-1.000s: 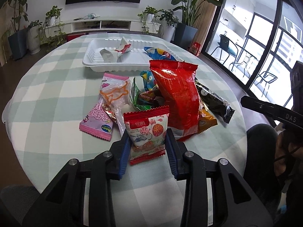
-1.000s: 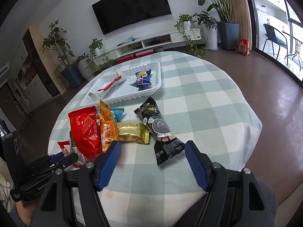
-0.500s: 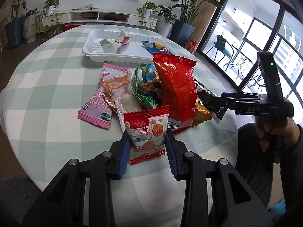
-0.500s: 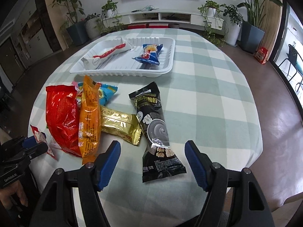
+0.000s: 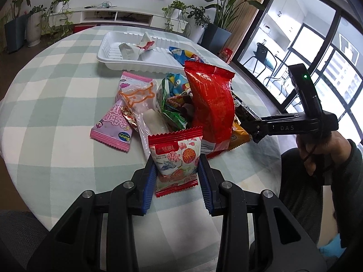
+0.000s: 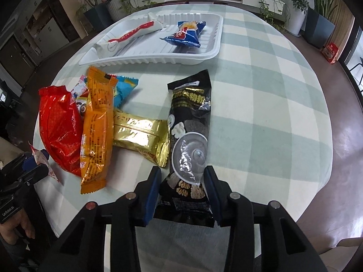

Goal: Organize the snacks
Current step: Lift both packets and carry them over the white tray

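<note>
On the checked desk [image 6: 261,72], two snacks are lying in the white tray [image 6: 211,52]; my left claw [image 5: 177,176] is clamping the red-and-white packet [image 5: 175,156], my right claw [image 6: 182,181] is closing around the black packet [image 6: 190,131], and the pile [image 5: 181,104] is waiting.

Our left gripper [image 5: 177,172] points forward and down, its blue pads [image 5: 149,188] pressed against both sides of a small red-edged packet [image 5: 175,156]. Our left hand [image 6: 17,224] shows at the edge of the right wrist view, wrapped around its handle. Our right gripper [image 6: 183,189] tilts steeply downward, its jaws closing with the lower end of a black packet [image 6: 189,136] between them, the pads right at its edges. From the left wrist view, our right hand [image 5: 317,151] grips its handle from below, sleeve [image 5: 354,181] at the wrist.
</note>
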A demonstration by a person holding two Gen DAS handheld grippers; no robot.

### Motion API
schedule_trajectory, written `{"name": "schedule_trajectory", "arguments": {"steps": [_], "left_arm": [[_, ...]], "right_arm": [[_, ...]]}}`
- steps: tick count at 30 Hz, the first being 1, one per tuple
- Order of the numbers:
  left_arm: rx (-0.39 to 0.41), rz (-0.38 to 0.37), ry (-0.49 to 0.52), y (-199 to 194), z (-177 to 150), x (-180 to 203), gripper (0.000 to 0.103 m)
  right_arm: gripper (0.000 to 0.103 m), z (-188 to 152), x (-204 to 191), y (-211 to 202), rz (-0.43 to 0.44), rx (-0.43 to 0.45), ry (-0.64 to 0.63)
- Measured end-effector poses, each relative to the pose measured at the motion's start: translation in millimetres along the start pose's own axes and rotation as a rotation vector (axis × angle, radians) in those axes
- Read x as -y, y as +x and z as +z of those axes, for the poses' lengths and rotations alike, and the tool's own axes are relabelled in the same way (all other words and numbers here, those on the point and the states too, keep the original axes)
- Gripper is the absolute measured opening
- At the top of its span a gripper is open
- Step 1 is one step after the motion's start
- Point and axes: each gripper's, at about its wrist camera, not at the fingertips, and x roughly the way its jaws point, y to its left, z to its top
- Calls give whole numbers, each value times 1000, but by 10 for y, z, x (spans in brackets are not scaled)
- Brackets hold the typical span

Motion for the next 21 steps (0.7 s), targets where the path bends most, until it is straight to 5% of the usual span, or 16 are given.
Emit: {"name": "schedule_trajectory", "arguments": {"steps": [9, 21], "left_arm": [[-5, -19, -15, -6, 4, -22, 33], [7, -67, -59, -88, 60, -110, 33]], "right_arm": [[35, 4, 20, -25, -15, 9, 6], [29, -150, 254, -412, 42, 152, 136]]}}
